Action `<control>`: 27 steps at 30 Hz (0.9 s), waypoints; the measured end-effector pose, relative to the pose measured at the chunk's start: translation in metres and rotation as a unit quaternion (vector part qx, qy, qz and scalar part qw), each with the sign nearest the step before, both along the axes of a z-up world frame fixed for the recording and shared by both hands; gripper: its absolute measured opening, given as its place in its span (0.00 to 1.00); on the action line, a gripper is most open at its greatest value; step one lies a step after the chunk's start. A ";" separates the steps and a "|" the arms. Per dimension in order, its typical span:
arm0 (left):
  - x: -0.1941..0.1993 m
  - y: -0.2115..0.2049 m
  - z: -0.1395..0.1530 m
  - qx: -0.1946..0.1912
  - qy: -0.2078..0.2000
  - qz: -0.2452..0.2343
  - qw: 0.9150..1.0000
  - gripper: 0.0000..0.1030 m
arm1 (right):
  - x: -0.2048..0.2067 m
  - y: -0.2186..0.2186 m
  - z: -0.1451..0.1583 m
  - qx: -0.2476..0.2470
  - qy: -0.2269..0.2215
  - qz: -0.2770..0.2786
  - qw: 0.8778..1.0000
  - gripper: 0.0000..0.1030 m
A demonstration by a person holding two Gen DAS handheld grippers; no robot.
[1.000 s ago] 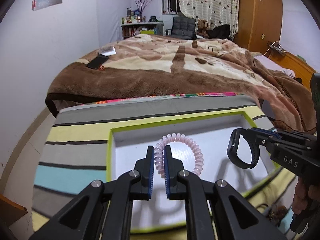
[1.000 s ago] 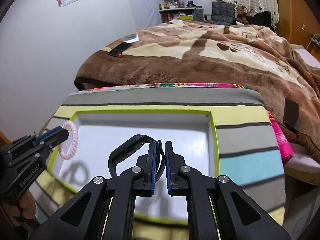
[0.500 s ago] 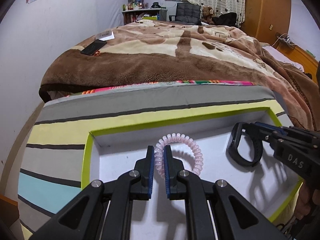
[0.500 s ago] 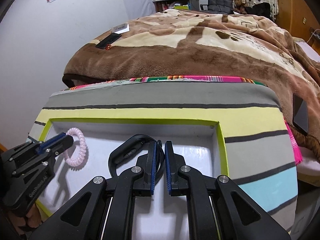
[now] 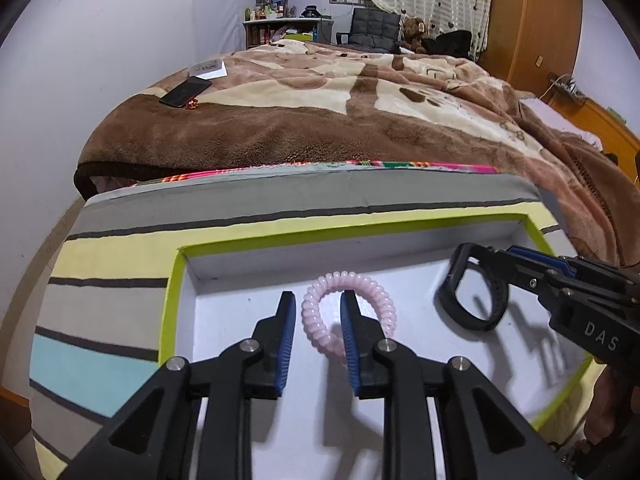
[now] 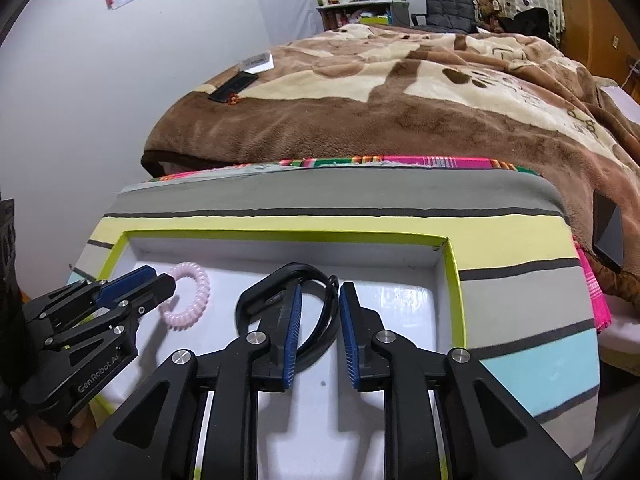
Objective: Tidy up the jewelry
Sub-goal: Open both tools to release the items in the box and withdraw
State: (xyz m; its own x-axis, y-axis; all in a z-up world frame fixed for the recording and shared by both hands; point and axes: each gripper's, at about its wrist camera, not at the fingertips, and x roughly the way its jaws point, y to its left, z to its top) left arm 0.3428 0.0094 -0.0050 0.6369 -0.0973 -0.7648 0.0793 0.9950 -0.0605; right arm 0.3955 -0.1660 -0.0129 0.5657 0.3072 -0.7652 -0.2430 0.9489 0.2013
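A white tray with a lime green rim (image 5: 172, 280) (image 6: 454, 280) lies on a striped cloth. A pink spiral hair tie (image 5: 348, 312) (image 6: 188, 296) lies in the tray. My left gripper (image 5: 318, 304) (image 6: 160, 280) is open with its fingers on either side of the tie's near loop. A black wristband (image 5: 472, 300) (image 6: 288, 308) rests in the tray. My right gripper (image 6: 319, 292) (image 5: 496, 256) is open around the band's rim.
The striped cloth (image 5: 100, 304) covers a low table at the foot of a bed with a brown blanket (image 5: 320, 120). A phone (image 5: 186, 92) and a white card lie on the bed. Another dark phone (image 6: 608, 232) sits at the right.
Both grippers have opened. The pink hair tie and the black wristband were let go and now lie in the tray. Both grippers moved lower into the tray.
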 end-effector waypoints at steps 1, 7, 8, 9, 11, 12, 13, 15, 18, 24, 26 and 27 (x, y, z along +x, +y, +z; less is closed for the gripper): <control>-0.004 0.001 0.003 -0.003 -0.004 0.000 1.000 0.23 | -0.004 -0.001 0.003 0.002 -0.004 0.000 1.000 0.21; -0.035 0.005 0.022 -0.013 -0.036 -0.001 0.999 0.27 | -0.036 -0.009 0.021 0.013 -0.032 0.002 0.999 0.22; -0.042 0.006 0.025 -0.018 -0.041 0.000 0.999 0.28 | -0.042 -0.010 0.023 0.014 -0.037 0.003 0.999 0.22; -0.049 0.007 0.028 -0.022 -0.047 0.001 0.999 0.28 | -0.052 -0.011 0.027 0.016 -0.044 0.005 0.999 0.22; -0.062 0.010 0.032 -0.025 -0.054 0.004 0.998 0.29 | -0.066 -0.014 0.031 0.017 -0.054 0.008 0.998 0.22; -0.069 0.010 0.034 -0.024 -0.060 0.005 0.998 0.29 | -0.074 -0.015 0.033 0.017 -0.059 0.009 0.998 0.22; -0.076 0.011 0.035 -0.023 -0.064 0.006 0.998 0.29 | -0.083 -0.017 0.035 0.016 -0.064 0.010 0.998 0.22; -0.092 0.012 0.039 -0.025 -0.074 0.003 0.997 0.29 | -0.099 -0.020 0.039 0.018 -0.074 0.011 0.997 0.22; -0.117 0.011 0.044 -0.023 -0.090 0.006 0.996 0.29 | -0.124 -0.025 0.044 0.021 -0.090 0.014 0.996 0.22; -0.161 0.008 0.047 -0.016 -0.110 0.006 0.994 0.29 | -0.176 -0.033 0.050 0.028 -0.113 0.025 0.993 0.22; -0.176 0.006 0.045 -0.021 -0.112 0.002 0.993 0.29 | -0.190 -0.037 0.051 0.031 -0.120 0.027 0.992 0.22; -0.182 0.005 0.045 -0.021 -0.114 0.000 0.993 0.29 | -0.200 -0.038 0.052 0.034 -0.125 0.028 0.991 0.22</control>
State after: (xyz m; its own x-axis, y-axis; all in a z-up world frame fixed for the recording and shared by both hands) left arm 0.1607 0.0144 0.0396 0.7932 -0.1253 -0.5959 0.0952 0.9921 -0.0818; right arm 0.1956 -0.2043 0.0386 0.7155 0.3890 -0.5802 -0.3450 0.9190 0.1908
